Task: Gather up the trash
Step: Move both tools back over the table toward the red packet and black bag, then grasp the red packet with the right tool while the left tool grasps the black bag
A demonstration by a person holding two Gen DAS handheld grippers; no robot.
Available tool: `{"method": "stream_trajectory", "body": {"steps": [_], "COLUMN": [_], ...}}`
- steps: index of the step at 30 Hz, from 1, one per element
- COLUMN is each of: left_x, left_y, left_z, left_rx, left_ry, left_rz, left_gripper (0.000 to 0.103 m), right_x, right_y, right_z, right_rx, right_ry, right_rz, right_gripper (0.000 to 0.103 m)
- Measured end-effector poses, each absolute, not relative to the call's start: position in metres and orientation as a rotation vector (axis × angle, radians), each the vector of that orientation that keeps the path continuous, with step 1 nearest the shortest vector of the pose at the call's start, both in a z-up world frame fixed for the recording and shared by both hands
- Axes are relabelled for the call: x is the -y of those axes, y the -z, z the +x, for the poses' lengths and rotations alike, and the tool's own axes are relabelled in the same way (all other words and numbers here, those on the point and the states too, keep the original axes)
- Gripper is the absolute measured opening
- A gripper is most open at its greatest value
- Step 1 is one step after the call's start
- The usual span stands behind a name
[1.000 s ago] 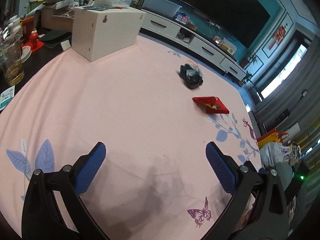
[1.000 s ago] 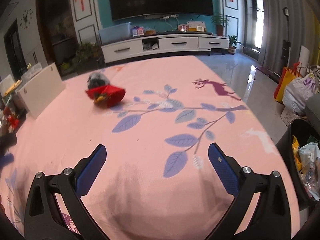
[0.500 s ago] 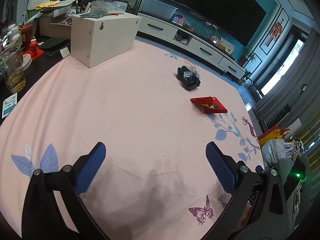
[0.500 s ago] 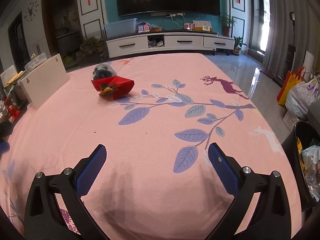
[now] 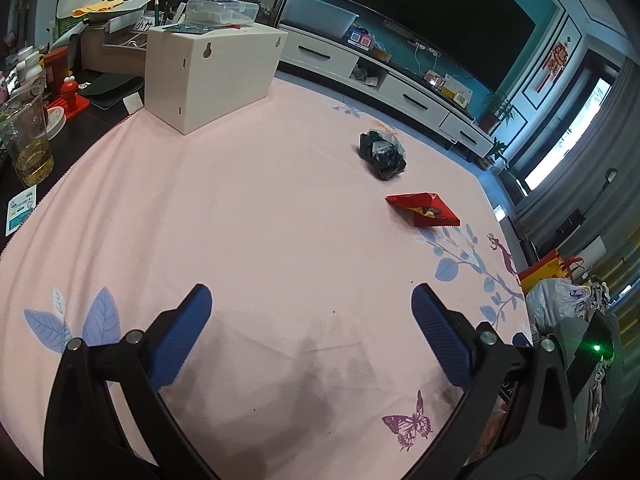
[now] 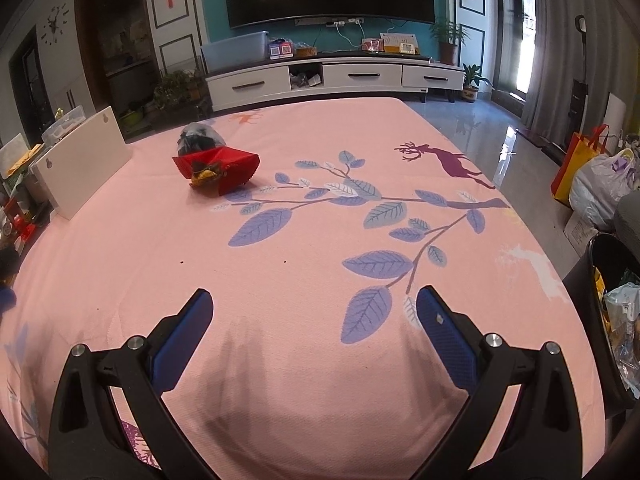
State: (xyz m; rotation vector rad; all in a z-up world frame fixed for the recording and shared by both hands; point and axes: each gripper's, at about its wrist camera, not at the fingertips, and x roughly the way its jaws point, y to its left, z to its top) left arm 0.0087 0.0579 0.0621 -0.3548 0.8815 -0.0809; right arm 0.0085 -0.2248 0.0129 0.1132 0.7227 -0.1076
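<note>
On the pink tablecloth point(image 5: 248, 216) lie two pieces of trash: a crumpled black plastic bag point(image 5: 382, 154) and, nearer, a red paper tray point(image 5: 423, 209) with yellowish scraps in it. The right wrist view shows the same red paper tray point(image 6: 218, 171) with the black bag point(image 6: 198, 139) right behind it, far ahead and to the left. My left gripper point(image 5: 310, 304) hangs open over the near cloth with nothing between its blue pads. My right gripper point(image 6: 314, 304) is open too, low over the leaf print, well short of the trash.
A white box point(image 5: 212, 74) stands at the cloth's far left corner, with a cup of yellow liquid point(image 5: 30, 140) and clutter beside it. A black trash bin point(image 6: 616, 312) with rubbish stands off the table's right edge, near bags point(image 6: 596, 184) on the floor.
Both views have shifted over the last second: the trash sits a little nearer the centre of each frame. Both grippers have stayed open and empty.
</note>
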Motion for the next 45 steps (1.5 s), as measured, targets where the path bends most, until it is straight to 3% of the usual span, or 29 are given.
{"method": "stream_trajectory", "body": {"steps": [21,33,35,42,45], "left_x": [-0.064,-0.084,-0.084,-0.086,-0.087], "left_y": [-0.061,-0.06,-0.06,-0.06,-0.061], "left_z": [0.012,0.015,0.016,0.016,0.016], "left_rx": [-0.888,-0.892,-0.898,-0.89,-0.887], "left_ry": [0.075,0.074,0.078,0.066,0.061], "left_rz": [-0.387,-0.467,-0.463,-0.449,-0.453], "left_gripper": [0.1,0.1,0.1,0.1,0.1], "right_x": [0.218,0.154,0.149,0.153,0.155], "right_y": [-0.016,-0.016,-0.009,0.001,-0.004], "right_z": [0.013,0.119,0.134,0.163,0.164], "right_rx": [-0.737,-0.859,-0.901,-0.98,-0.966], "right_ry": [0.079,0.012,0.033,0.036,0.023], "right_rz": [0.076,-0.07,-0.071,0.009,0.001], "right_gripper": [0.099,0.099,0.091,0.08,0.05]}}
